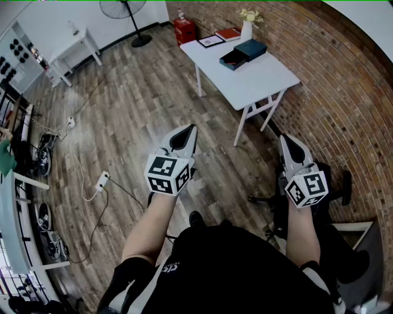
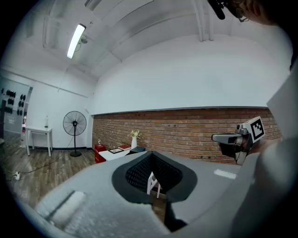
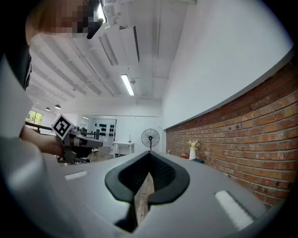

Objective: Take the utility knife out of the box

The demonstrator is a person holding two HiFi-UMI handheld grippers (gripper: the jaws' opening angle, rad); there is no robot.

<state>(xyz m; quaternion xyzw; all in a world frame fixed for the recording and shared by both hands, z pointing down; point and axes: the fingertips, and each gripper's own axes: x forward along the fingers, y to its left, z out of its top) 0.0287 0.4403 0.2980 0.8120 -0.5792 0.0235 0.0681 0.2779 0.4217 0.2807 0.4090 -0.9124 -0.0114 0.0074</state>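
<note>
A dark teal box (image 1: pixel 250 48) lies on the far white table (image 1: pixel 264 80), with an open black tray (image 1: pixel 232 60) beside it. No utility knife can be made out at this distance. My left gripper (image 1: pixel 191 127) and right gripper (image 1: pixel 284 137) hover over the wooden floor, well short of the table, both pointing toward it. Each is shut with nothing between its jaws. In the left gripper view the left gripper (image 2: pixel 150 153) has its tips together, and the table (image 2: pixel 116 153) shows beyond. The right gripper (image 3: pixel 150 152) looks the same in its own view.
On the table also stand a white vase with flowers (image 1: pixel 247 27), a red book (image 1: pixel 228 34) and a picture frame (image 1: pixel 210 41). A red canister (image 1: pixel 184 29) and a standing fan (image 1: pixel 123 9) are behind it. A brick wall (image 1: pixel 344 92) runs along the right. Cables and a power strip (image 1: pixel 101 181) lie left.
</note>
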